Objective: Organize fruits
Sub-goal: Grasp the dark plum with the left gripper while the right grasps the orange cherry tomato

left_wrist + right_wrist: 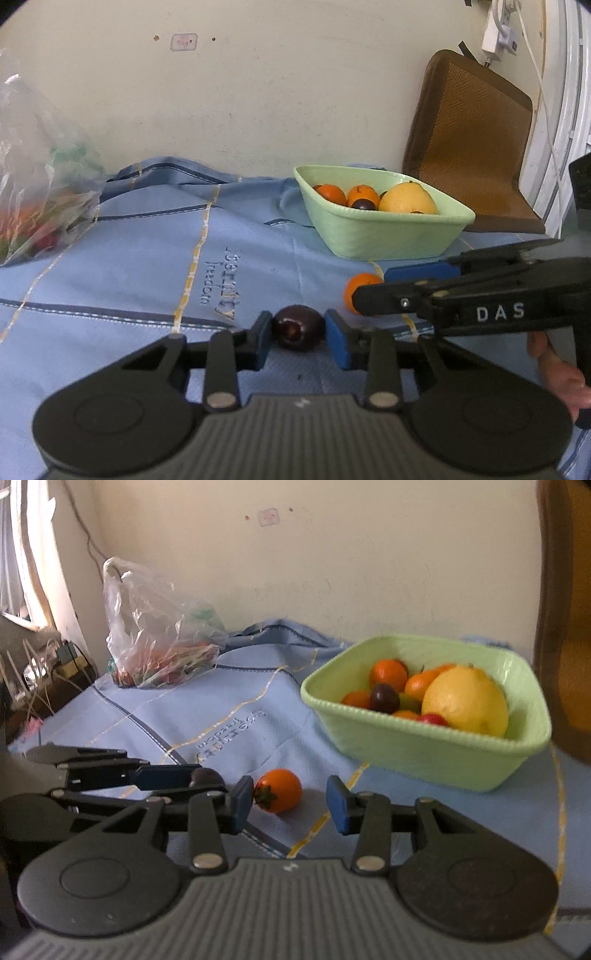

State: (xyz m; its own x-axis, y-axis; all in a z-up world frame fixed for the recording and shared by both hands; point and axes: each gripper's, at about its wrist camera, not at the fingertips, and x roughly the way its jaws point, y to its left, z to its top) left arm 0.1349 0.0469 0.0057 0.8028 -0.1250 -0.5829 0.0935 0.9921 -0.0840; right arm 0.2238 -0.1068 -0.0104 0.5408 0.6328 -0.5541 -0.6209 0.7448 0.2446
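Observation:
My left gripper (298, 332) is shut on a dark purple plum (298, 328), its blue pads touching both sides, low over the blue cloth. The plum also shows in the right wrist view (207, 777) between the left gripper's fingers. My right gripper (290, 805) is open around a small orange fruit (280, 790) with a dark calyx that lies on the cloth, close to its left pad. The fruit also shows in the left wrist view (360, 291), partly hidden by the right gripper (373, 291). A light green bowl (424, 753) holds oranges, a plum and a large yellow fruit (465, 701).
A clear plastic bag (159, 635) with produce stands at the back left on the blue cloth (221, 716). A brown woven chair back (469, 140) leans at the wall behind the bowl (388, 236). Clutter and wires lie at the far left.

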